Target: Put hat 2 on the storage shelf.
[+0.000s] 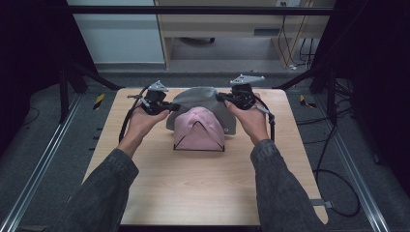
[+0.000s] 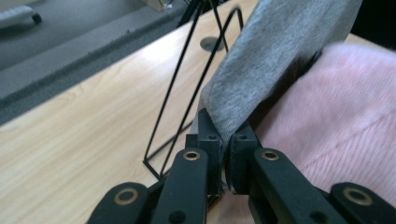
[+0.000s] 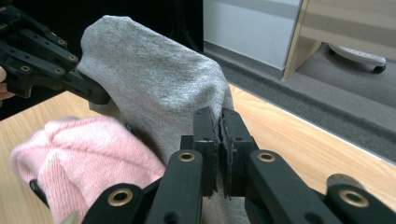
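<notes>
A grey cloth (image 1: 203, 99) hangs stretched between my two grippers above the far middle of the wooden table (image 1: 159, 193). My left gripper (image 1: 170, 105) is shut on its left edge, my right gripper (image 1: 221, 97) on its right edge. The left gripper view has the grey cloth (image 2: 275, 60) pinched between the jaws of my left gripper (image 2: 225, 135). In the right gripper view my right gripper (image 3: 219, 122) clamps the grey cloth (image 3: 159, 93), and the other gripper (image 3: 88, 91) holds its far corner. Just in front, a pink knitted cloth (image 1: 198, 129) drapes over a black wire rack (image 1: 199, 149).
The black wire rack (image 2: 187, 93) stands on the table beside the pink cloth (image 2: 341, 126). A round hole (image 2: 211, 43) is set in the tabletop near the far edge. Cables (image 1: 128, 123) trail from both grippers. Black frame posts (image 1: 63, 87) flank the table.
</notes>
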Available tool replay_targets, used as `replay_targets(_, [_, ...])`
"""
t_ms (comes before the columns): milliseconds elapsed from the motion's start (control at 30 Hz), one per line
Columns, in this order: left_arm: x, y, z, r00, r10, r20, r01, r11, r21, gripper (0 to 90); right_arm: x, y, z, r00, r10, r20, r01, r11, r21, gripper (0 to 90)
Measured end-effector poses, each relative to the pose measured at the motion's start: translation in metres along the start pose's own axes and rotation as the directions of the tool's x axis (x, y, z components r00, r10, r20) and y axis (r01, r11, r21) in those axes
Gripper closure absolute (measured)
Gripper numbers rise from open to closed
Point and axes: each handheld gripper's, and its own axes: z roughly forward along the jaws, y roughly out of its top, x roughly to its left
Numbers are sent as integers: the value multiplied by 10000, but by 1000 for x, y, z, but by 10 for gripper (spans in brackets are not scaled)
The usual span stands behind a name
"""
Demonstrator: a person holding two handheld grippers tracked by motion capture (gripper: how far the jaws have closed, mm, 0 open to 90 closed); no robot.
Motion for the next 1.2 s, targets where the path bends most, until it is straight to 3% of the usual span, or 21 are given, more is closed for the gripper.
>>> replay_targets(400, [2,-15,5,9992,-354,164,354,9994,16,865,5,-13,8,10000,44,-68,-42,9996,270,865])
replay_targets(1200, [-4,-27,8,9985,-450,322,449,9990,43,864,8,-27,4,9999,112,-58,-111,9998,177,857])
